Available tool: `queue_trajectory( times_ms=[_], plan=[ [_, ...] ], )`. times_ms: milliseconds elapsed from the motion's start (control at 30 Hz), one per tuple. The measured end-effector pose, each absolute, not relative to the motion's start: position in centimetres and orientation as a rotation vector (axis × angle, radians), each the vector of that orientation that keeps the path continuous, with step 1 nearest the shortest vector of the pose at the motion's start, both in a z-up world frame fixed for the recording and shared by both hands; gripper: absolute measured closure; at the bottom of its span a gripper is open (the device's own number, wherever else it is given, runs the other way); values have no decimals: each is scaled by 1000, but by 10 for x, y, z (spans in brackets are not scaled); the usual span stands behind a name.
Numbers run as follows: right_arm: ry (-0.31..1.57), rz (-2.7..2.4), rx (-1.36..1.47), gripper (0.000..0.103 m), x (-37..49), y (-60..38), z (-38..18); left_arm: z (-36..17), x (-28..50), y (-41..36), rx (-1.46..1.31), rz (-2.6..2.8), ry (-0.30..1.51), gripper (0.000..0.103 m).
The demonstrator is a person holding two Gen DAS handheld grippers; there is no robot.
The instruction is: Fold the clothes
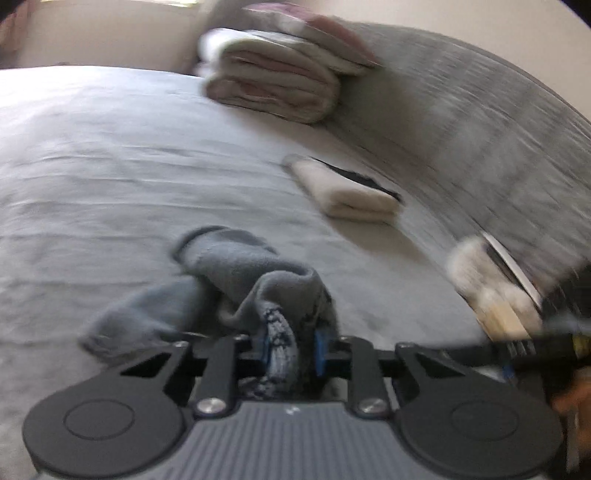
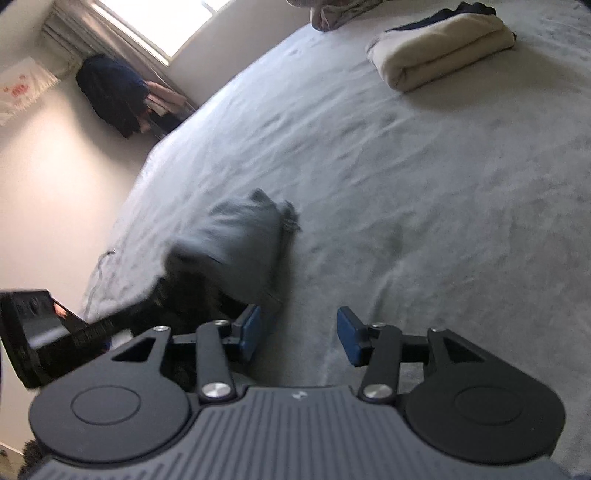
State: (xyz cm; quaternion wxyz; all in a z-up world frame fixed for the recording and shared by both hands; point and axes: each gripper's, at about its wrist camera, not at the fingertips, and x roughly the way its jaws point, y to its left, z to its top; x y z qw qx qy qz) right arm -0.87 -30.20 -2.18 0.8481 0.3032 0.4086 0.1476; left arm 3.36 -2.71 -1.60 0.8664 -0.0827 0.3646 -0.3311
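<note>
Our left gripper (image 1: 291,350) clamps the grey sock (image 1: 236,280) on the bed (image 1: 110,166); right gripper (image 2: 299,334) stands released, nothing between pads.

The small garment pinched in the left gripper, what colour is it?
Grey-blue garment, with a speckled dark-and-white patch at the pinch; clearest in the left wrist view.

We see a pale grey bedsheet (image 2: 424,206) spread wide, lightly wrinkled. Beyond the bed's far edge stands a plain white wall (image 2: 55,166) with a bright window (image 2: 155,26) high up and a curtain (image 2: 107,33) hanging beside it. In that corner sits a dark bag (image 2: 110,92). A white sheet with red marks (image 2: 22,92) hangs on the wall.
</note>
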Motion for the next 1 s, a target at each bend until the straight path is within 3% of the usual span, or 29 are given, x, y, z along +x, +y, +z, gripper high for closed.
queue_trajectory(
  times_ms=[367, 433, 533, 867, 933, 1000],
  plan=[
    [803, 342, 649, 54, 5, -284, -18, -26, 0, -69, 16, -874, 791, 80],
    [803, 332, 615, 82, 8, -279, -21, -22, 4, -61, -14, -874, 799, 77],
    [810, 303, 596, 88, 12, -277, -27, -16, 8, -49, -51, -855, 802, 72],
    [898, 167, 552, 91, -2, -289, -36, -3, 23, -13, -52, -593, 705, 66],
    [910, 171, 546, 91, -5, -290, -37, -5, 27, -18, -23, -544, 680, 60],
    [917, 183, 542, 91, -4, -292, -37, -8, 34, -26, 24, -488, 664, 60]
  ],
)
